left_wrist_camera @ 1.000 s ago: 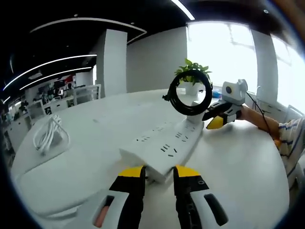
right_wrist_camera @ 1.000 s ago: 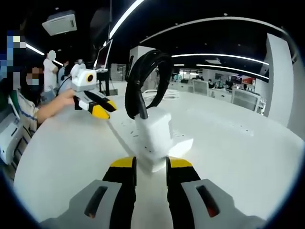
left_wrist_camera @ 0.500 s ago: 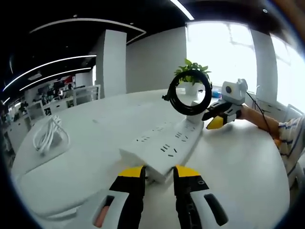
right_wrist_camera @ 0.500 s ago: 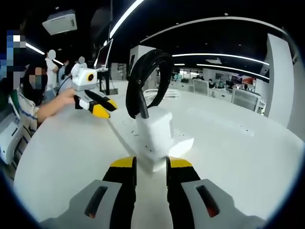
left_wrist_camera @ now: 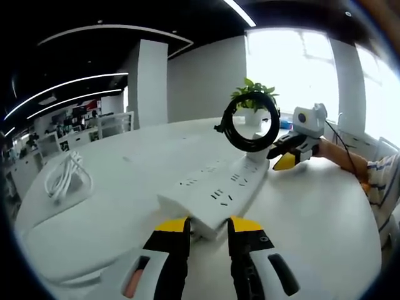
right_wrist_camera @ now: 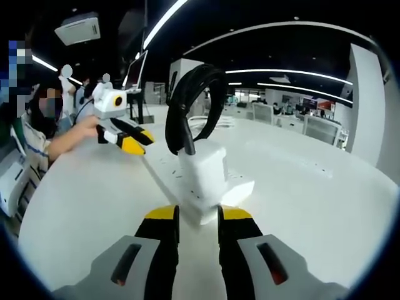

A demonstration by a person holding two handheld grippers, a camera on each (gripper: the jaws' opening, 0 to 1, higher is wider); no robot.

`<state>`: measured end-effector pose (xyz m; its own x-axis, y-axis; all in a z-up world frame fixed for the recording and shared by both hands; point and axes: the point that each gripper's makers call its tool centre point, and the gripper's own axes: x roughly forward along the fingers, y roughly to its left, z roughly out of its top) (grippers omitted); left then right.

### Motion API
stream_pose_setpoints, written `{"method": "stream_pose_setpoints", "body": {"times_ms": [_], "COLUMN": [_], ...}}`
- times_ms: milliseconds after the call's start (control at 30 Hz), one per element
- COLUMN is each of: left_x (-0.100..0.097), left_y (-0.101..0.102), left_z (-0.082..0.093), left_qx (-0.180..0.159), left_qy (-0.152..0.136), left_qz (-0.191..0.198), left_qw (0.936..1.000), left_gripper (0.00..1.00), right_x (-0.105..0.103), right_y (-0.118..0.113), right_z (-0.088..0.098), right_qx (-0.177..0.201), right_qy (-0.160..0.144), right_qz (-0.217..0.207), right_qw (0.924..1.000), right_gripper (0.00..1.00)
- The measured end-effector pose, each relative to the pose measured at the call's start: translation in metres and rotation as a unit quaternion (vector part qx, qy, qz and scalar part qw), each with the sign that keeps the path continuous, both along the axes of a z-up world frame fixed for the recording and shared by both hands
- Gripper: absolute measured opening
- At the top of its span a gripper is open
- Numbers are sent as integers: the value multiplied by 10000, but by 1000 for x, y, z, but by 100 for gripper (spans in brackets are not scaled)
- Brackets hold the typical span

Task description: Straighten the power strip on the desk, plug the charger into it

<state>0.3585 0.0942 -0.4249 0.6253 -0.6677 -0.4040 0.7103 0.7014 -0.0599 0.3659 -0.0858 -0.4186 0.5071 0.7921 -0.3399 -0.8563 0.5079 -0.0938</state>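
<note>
A long white power strip lies on the white desk, running away from my left gripper, which is shut on its near end. At the strip's far end my right gripper comes in from the right with a white charger. The charger's black cable coil stands up above it. In the right gripper view, the white charger block sits between the jaws of my right gripper, which is shut on it, over the power strip. The black coil rises from the block. My left gripper shows at the left.
A bundle of white cable lies at the desk's left side. A potted plant stands behind the strip's far end. A person's forearm reaches in from the right. A person sits at the desk's left edge.
</note>
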Motion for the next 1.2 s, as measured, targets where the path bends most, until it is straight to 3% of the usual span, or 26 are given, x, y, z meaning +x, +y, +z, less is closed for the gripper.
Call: {"method": "stream_pose_setpoints", "body": {"times_ms": [1200], "left_x": [5], "left_y": [-2], "left_z": [0], "left_qx": [-51], "left_qy": [-145], "left_qz": [106], "left_qw": [9998], "left_gripper": [25], "right_x": [7], "right_y": [-2], "right_z": [-1], "right_qx": [-80], "right_qy": [-34], "right_qz": [-297], "right_qw": [9995], "right_gripper": [20]}}
